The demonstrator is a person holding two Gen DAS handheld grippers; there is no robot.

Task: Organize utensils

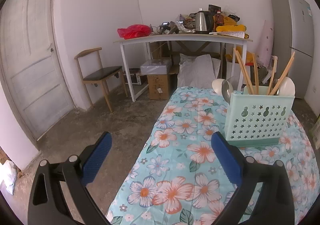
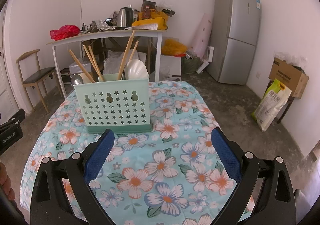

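A: Holding anything, either gripper?
B: No. Left gripper (image 1: 161, 157) and right gripper (image 2: 162, 154) both spread, empty. Green utensil holder (image 2: 115, 105) upright on far tablecloth (image 2: 160, 165), chopsticks (image 2: 128, 55) and spoons (image 2: 136, 70) inside.

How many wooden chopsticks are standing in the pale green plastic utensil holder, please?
5: one wooden chopstick leaning far left, a pair beside it, two leaning right, all in the green holder; more may hide.

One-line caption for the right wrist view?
Open right gripper faces a mint utensil holder with chopsticks and spoons on floral cloth.
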